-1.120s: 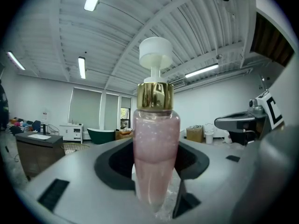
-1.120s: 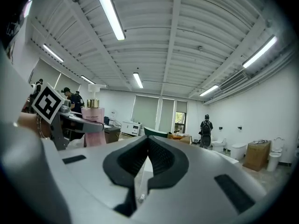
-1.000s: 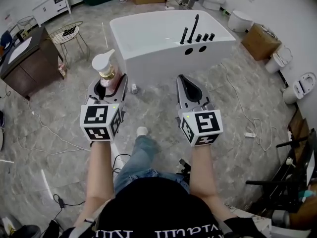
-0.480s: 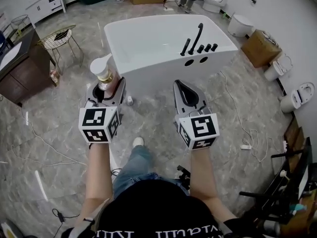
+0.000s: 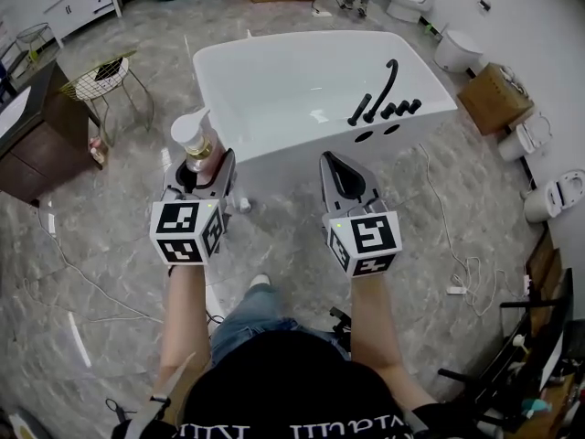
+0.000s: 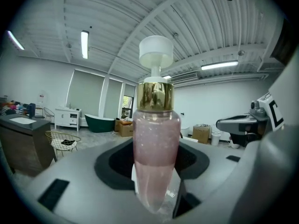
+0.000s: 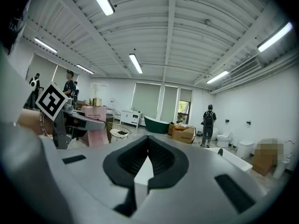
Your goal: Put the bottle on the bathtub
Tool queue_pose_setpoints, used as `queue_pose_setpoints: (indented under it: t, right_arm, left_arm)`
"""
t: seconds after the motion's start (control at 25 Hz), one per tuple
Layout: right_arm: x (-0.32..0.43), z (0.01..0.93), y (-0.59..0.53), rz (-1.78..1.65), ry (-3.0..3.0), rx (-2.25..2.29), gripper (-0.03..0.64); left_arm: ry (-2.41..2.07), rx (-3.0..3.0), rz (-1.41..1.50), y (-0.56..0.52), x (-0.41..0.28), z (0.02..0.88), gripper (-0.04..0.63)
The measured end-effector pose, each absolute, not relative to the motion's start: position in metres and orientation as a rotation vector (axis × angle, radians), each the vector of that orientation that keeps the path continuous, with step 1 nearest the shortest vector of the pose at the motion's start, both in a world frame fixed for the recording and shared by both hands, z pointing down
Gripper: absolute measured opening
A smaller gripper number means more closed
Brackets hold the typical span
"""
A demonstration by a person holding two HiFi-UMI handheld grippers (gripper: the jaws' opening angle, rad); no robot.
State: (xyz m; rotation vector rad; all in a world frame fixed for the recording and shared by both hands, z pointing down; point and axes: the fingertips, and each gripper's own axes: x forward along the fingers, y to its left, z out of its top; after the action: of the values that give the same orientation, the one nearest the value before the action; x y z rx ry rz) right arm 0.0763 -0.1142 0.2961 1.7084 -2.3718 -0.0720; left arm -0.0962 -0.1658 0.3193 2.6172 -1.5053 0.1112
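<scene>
A pink pump bottle (image 6: 155, 148) with a gold collar and white pump head (image 5: 190, 133) stands upright in my left gripper (image 5: 199, 167), which is shut on its body. It hangs above the floor, just short of the near wall of the white bathtub (image 5: 274, 158). The tub's black faucet and knobs (image 5: 384, 99) sit on its right rim. My right gripper (image 5: 340, 174) is shut with nothing in it, level with the left one and to its right. In the right gripper view the left gripper with the pink bottle (image 7: 96, 129) shows at the left.
A gold wire chair (image 5: 101, 79) and a dark wood vanity (image 5: 27, 144) stand to the left. Cardboard boxes (image 5: 494, 99) and toilets (image 5: 558, 195) line the right side. White cables (image 5: 462, 263) trail on the grey marble floor. A person (image 7: 208, 125) stands far off.
I have stepped closer to the bathtub; it now fills more of the head view. Both grippers keep their hold and spacing, the bottle still upright.
</scene>
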Motion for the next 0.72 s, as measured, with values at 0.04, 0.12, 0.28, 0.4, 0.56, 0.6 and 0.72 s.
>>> queue_pose_setpoints:
  t: [0.04,0.12,0.28,0.4,0.56,0.6,0.72]
  right_arm:
    - [0.076,0.298,-0.126,-0.067,-2.367,1.702,0.017]
    - [0.076,0.301,-0.147,-0.055,-2.361,1.692,0.017]
    - [0.074,0.312,-0.176,-0.024,-2.355,1.666,0.017]
    - [0.072,0.323,-0.189,0.003,-2.355,1.645,0.017]
    - [0.071,0.336,-0.202,0.008,-2.354,1.603,0.017]
    - [0.071,0.34,-0.207,-0.004,-2.351,1.586,0.017]
    - [0.077,0.351,-0.222,-0.024,-2.343,1.542,0.017]
  left_arm:
    - [-1.504,2.611,0.115,-0.178,-0.096,0.321,0.221]
    - [-1.501,2.6,0.122,-0.199,-0.097,0.324,0.221]
    - [-1.494,2.588,0.138,-0.228,-0.096,0.333,0.221]
    - [-1.484,2.587,0.152,-0.239,-0.093,0.34,0.221]
    - [-1.47,2.581,0.169,-0.249,-0.089,0.351,0.221]
    - [-1.464,2.579,0.171,-0.252,-0.087,0.354,0.221]
    - [-1.444,2.582,0.176,-0.264,-0.079,0.365,0.221]
